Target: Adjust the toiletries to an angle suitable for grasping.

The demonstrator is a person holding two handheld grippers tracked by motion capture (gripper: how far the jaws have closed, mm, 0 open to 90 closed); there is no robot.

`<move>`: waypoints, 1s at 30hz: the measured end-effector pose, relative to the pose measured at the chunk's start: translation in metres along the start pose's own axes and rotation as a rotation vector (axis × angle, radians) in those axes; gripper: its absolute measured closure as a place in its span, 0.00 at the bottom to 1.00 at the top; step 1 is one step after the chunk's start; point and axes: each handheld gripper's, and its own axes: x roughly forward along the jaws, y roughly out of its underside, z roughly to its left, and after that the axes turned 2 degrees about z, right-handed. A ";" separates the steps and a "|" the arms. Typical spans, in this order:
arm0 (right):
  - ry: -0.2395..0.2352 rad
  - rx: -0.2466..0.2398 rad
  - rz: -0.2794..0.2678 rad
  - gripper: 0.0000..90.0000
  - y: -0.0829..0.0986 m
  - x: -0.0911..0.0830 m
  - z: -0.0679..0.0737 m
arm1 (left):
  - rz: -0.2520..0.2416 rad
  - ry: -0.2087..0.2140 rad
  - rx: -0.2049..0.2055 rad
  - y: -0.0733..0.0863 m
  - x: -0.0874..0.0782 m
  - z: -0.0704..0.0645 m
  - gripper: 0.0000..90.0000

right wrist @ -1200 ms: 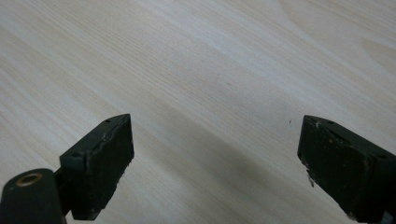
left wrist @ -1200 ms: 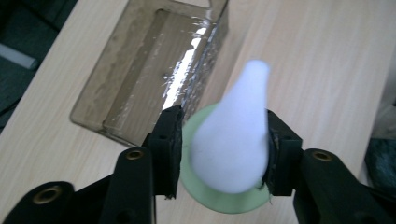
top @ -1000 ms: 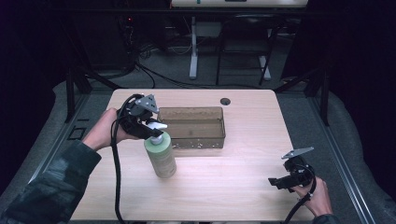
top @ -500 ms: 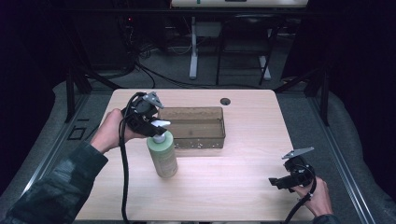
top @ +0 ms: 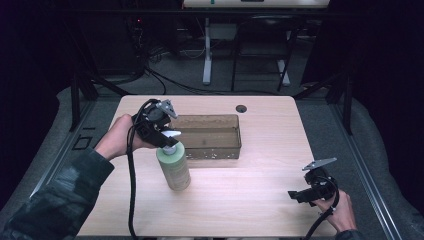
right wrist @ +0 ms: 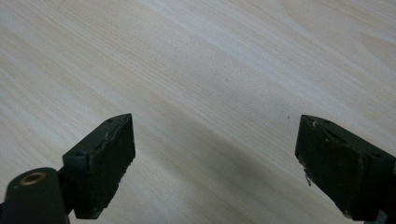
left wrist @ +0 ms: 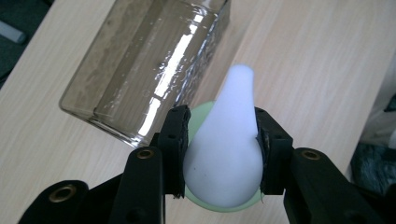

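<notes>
- The left claw [left wrist: 219, 154] is clamping the white pump head [left wrist: 227, 154] of a pale green bottle [top: 174, 167], one jaw pressing on each side of it.
- The bottle is standing upright on the wooden surface [top: 260, 200], just beside the near left corner of a clear, shallow tray [top: 210, 136]; whether its base is resting fully on the wood or hanging a touch above it is hard to tell.
- The tray is sitting toward the far middle of the surface and is looking empty.
- The right claw [right wrist: 215, 163] is hovering low over bare wood at the near right corner, well apart from the bottle, with its jaws spread wide and gripping nothing.
- Judging by this, the grasp is done, and the work is looking to be at an early to middle stage.
- What is probably remaining is lifting the bottle over the tray's wall, setting it down inside, and letting go.
</notes>
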 end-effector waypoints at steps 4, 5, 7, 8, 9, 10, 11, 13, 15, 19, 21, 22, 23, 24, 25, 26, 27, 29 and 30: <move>0.008 -0.009 0.002 0.13 0.000 0.000 0.000 | 0.015 0.001 0.000 0.001 -0.002 0.001 0.64; 0.009 -0.007 0.001 0.13 0.000 0.000 0.000 | 0.010 0.005 -0.005 0.002 -0.002 0.001 0.63; 0.009 -0.006 0.001 0.13 0.000 0.000 0.000 | 0.007 0.014 -0.014 0.005 -0.003 0.003 0.63; 0.013 -0.011 0.002 0.13 0.000 0.000 0.000 | -0.001 0.018 -0.021 0.006 -0.003 0.003 0.65; 0.012 -0.011 0.001 0.13 0.000 0.000 0.000 | 0.000 0.023 -0.022 0.006 -0.003 0.003 0.67; 0.013 -0.010 0.001 0.13 0.000 0.000 0.000 | 0.003 0.026 -0.018 0.007 -0.003 0.003 0.68; 0.012 -0.006 0.001 0.13 0.000 0.000 0.000 | 0.000 0.031 -0.017 0.007 -0.002 0.002 0.68; 0.016 -0.011 0.003 0.13 0.000 0.000 0.000 | -0.005 0.033 -0.021 0.008 -0.002 0.002 0.69; 0.018 -0.014 0.004 0.13 0.000 -0.001 0.000 | -0.005 0.033 -0.022 0.008 -0.002 0.002 0.69; 0.021 -0.005 -0.005 0.11 0.000 0.000 0.000 | -0.007 0.024 -0.049 0.007 -0.002 0.001 0.69; 0.018 0.002 -0.007 0.11 0.000 0.000 0.000 | -0.006 0.017 -0.062 0.006 -0.002 0.000 0.69; 0.022 0.003 -0.009 0.10 0.000 -0.001 0.000 | -0.005 0.017 -0.061 0.006 -0.002 0.000 0.69; 0.027 -0.004 -0.009 0.10 0.000 -0.001 -0.001 | -0.003 0.016 -0.065 0.006 -0.002 0.000 0.70; 0.030 -0.005 -0.009 0.09 0.000 -0.001 -0.001 | 0.003 0.015 -0.065 0.005 -0.002 0.000 0.70; 0.023 0.001 -0.011 0.09 0.000 -0.001 0.000 | 0.005 0.012 -0.063 0.005 -0.002 0.000 0.70; 0.034 -0.003 -0.007 0.07 0.000 0.000 -0.001 | 0.005 0.011 -0.066 0.005 -0.002 0.000 0.70; 0.027 0.005 -0.008 0.06 0.000 0.000 0.000 | 0.007 0.011 -0.067 0.004 -0.002 0.000 0.70; 0.028 0.000 -0.004 0.05 0.000 0.001 -0.001 | 0.009 0.010 -0.067 0.004 -0.002 -0.001 0.70; 0.029 0.000 -0.004 0.05 0.000 0.001 0.000 | 0.008 0.009 -0.067 0.004 -0.002 -0.001 0.70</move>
